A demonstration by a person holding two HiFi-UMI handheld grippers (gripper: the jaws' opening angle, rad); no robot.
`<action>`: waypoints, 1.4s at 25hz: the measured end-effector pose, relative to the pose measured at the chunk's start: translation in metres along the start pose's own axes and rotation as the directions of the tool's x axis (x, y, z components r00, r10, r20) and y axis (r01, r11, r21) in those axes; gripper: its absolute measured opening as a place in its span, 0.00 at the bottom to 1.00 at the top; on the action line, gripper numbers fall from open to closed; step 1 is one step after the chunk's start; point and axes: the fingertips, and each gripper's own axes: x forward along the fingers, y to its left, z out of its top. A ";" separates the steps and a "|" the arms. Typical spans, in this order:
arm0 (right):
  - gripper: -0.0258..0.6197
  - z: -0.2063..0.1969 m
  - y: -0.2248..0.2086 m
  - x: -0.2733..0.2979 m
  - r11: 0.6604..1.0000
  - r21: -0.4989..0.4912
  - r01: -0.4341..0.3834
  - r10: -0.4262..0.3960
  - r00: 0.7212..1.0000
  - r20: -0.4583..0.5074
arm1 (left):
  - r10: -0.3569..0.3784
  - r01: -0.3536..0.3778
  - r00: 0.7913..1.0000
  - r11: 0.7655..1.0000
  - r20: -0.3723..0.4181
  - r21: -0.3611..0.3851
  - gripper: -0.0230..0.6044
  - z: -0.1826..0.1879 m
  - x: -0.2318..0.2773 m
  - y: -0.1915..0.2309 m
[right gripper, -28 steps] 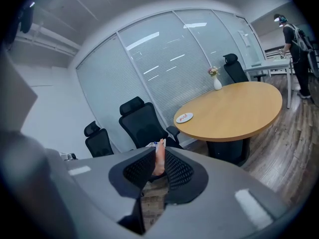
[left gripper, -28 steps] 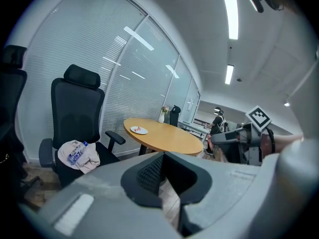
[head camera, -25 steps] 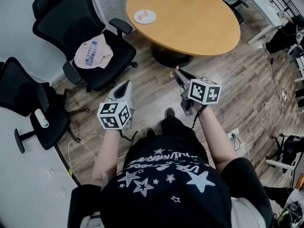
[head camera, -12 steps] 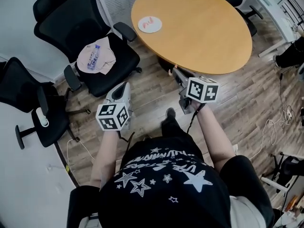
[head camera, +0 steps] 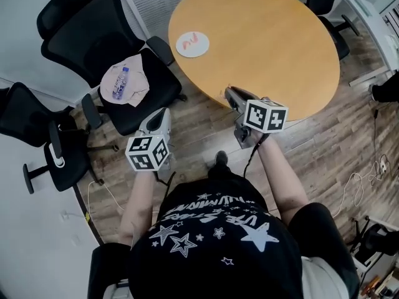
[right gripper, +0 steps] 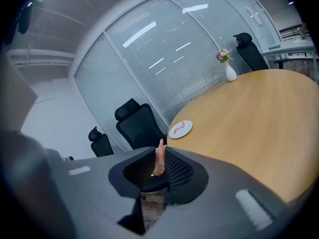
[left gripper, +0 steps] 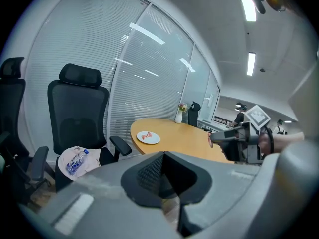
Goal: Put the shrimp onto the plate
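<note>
The round table (head camera: 268, 36) has a smooth, satin wood top. The floor (head camera: 199, 129) is grainy grey-brown wood plank. The chair (head camera: 93, 36) on the left is matt black, with a crumpled pale cloth (head camera: 134, 83) and a clear plastic bottle (head camera: 120, 83) on its seat. The plate (head camera: 192, 44) is glossy white. The left gripper (left gripper: 162, 176) and the right gripper (right gripper: 159, 161) are matt grey plastic with dimpled black pads (right gripper: 177, 171).
</note>
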 end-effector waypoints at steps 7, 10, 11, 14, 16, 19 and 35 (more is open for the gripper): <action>0.13 0.025 -0.035 0.010 0.999 0.008 -0.036 0.037 0.999 -0.035 | 0.056 -0.055 0.998 0.998 0.021 -0.015 0.04 0.018 0.038 -0.008; 0.13 0.032 -0.042 0.017 0.998 -0.013 -0.062 0.062 0.996 -0.061 | 0.111 -0.109 0.993 0.993 0.038 -0.041 0.04 0.025 0.041 0.000; 0.13 0.033 -0.045 0.020 0.998 -0.015 -0.066 0.064 0.995 -0.070 | 0.122 -0.120 0.992 0.992 0.039 -0.044 0.04 0.026 0.042 0.001; 0.13 0.032 -0.049 0.030 0.998 -0.004 -0.069 0.069 0.993 -0.092 | 0.127 -0.126 0.991 0.991 0.030 -0.051 0.04 0.024 0.042 0.000; 0.13 0.028 -0.047 0.039 0.997 -0.003 -0.077 0.076 0.991 -0.107 | 0.132 -0.131 0.991 0.990 0.021 -0.054 0.04 0.021 0.043 0.005; 0.13 0.021 -0.041 0.053 0.996 0.005 -0.086 0.086 0.988 -0.125 | 0.138 -0.137 0.990 0.988 0.013 -0.072 0.04 0.019 0.047 0.017; 0.13 0.050 -0.053 0.126 0.999 0.000 0.038 -0.037 0.990 -0.138 | -0.022 0.021 1.000 0.998 -0.010 -0.062 0.04 0.062 0.137 0.076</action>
